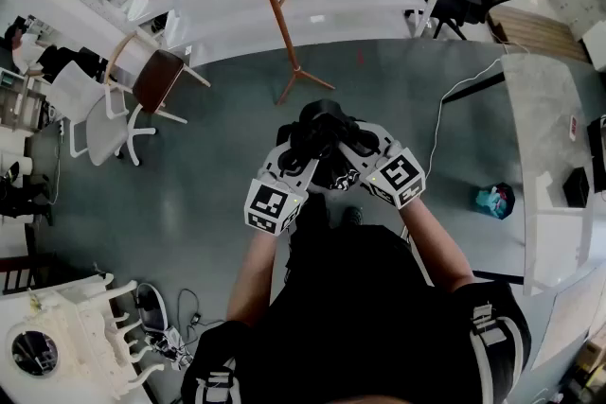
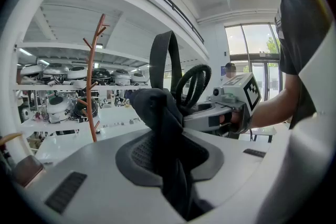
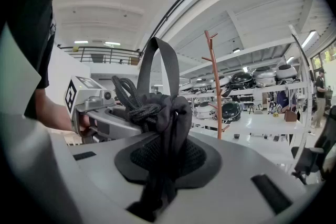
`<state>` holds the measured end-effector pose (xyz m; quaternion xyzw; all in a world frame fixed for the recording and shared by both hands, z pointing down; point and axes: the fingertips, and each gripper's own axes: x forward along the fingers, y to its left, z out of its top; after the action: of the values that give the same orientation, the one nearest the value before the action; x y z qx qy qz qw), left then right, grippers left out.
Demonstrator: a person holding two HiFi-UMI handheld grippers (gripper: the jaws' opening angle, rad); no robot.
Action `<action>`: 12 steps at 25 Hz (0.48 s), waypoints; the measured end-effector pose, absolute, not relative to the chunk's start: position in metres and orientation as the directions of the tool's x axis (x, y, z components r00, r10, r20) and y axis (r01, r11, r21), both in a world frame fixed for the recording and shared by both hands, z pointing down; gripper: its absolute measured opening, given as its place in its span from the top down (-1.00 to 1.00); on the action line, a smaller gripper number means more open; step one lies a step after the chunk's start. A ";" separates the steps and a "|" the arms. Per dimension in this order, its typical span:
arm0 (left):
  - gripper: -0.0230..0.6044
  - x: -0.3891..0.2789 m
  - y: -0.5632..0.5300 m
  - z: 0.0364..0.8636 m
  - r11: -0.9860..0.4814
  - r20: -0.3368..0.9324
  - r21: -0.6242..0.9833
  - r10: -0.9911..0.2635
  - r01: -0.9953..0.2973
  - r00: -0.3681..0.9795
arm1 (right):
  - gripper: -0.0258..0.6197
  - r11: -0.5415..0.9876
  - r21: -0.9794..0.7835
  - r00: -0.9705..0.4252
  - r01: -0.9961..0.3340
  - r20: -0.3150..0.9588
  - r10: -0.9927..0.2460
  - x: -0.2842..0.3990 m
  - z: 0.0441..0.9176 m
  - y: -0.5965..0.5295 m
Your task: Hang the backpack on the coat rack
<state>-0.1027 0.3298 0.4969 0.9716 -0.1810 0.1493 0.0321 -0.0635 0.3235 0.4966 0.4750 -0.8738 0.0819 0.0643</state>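
You have the backpack (image 1: 320, 130) bunched up dead centre in the head view, held off the grey floor (image 1: 189, 175) between both claws. Your left gripper (image 1: 303, 147) reaches in from the lower left of the bag. Its jaws are clenched on a fold of the dark fabric, and in the left gripper view the cloth runs right down between the pads and out at the bottom. Your right gripper (image 1: 348, 149) comes in from the lower right and is clenched too. It pinches a wad of the same black fabric, with a braided black cord (image 3: 134, 107) coiled over the top of the bundle. The two grippers sit close together, tips almost meeting inside the bag.

The flat strap loop (image 2: 161, 55) stands upright above the bundle, arching over it in both gripper views.

The coat rack (image 1: 276, 9) is a slim brown wooden pole at the top centre of the head view. Its feet are splayed on the floor just above the bag in the frame, and it stays clear of the bag. In the left gripper view it rises left of the bag, and in the right gripper view it rises to the right.

A chair (image 1: 156, 79) with a brown seat sits at upper left, and a white table (image 1: 540, 156) runs down the right edge.
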 end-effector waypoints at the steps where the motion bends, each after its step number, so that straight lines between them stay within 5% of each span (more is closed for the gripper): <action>1: 0.64 -0.101 0.332 0.497 -0.931 0.299 0.004 -0.348 -0.365 0.889 | 0.65 0.537 -0.077 -0.541 -0.840 0.190 -0.819 -0.061 0.497 0.326; 12: 0.64 -0.089 0.348 0.495 -0.931 0.311 -0.010 -0.350 -0.365 0.884 | 0.65 0.522 -0.108 -0.533 -0.846 0.201 -0.822 -0.049 0.501 0.342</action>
<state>-0.0888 0.3483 0.4948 0.9702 -0.1841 0.1559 0.0242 -0.0493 0.3425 0.5009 0.4794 -0.8701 0.0962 0.0625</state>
